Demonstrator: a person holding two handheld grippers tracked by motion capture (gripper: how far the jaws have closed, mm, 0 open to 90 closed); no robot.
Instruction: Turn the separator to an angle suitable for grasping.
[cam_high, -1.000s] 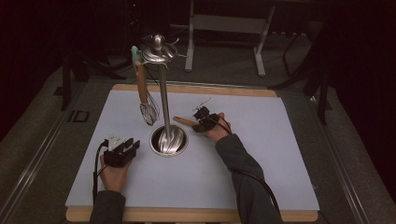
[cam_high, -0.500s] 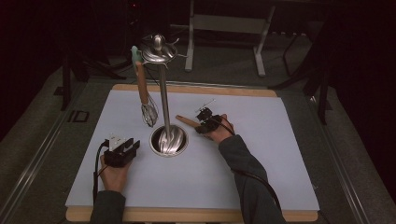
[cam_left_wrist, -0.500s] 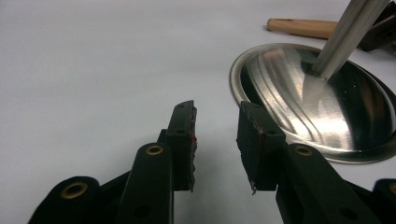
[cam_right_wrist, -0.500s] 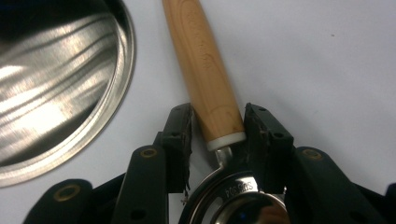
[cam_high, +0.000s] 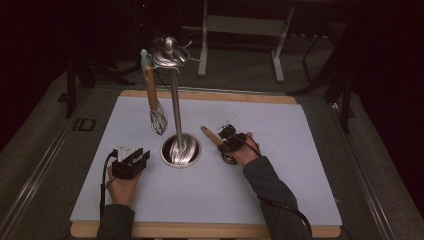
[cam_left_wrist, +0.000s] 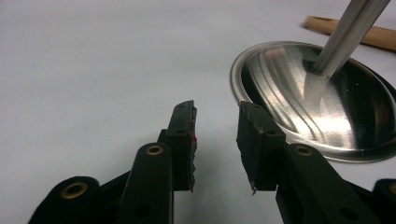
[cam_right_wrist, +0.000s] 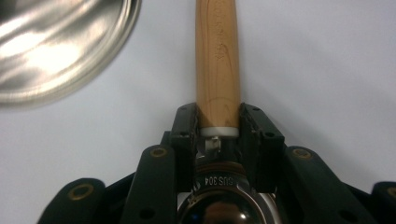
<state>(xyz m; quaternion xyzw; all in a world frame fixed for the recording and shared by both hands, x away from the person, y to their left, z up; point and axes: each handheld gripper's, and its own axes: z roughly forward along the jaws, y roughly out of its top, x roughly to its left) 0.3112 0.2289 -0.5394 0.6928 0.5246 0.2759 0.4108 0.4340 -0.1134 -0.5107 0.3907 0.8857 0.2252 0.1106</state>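
A steel utensil stand rises from a round base (cam_high: 181, 150) on a thin pole (cam_high: 175, 105). From its hooked top (cam_high: 170, 55) hangs a whisk (cam_high: 158, 120) with a wooden handle. Right of the base lies a wooden-handled steel spoon (cam_high: 209, 133). My right gripper (cam_high: 223, 141) has just been closing on it. In the right gripper view both pads sit against the handle (cam_right_wrist: 217, 60) by its white collar, with the steel bowl (cam_right_wrist: 224, 205) below the gripper (cam_right_wrist: 217, 123). My left gripper (cam_high: 141, 156) rests left of the base, open, with nothing between its jaws (cam_left_wrist: 217, 140).
Everything sits on a white mat (cam_high: 280, 190) over a wooden board. In the left gripper view the base rim (cam_left_wrist: 317, 107) lies just right of the jaws. Dark floor and metal frame legs (cam_high: 204, 45) lie beyond the far edge.
The right hand has shifted right and toward the near edge, and the spoon's handle tip now lies farther from the stand's base. The left hand has not moved.
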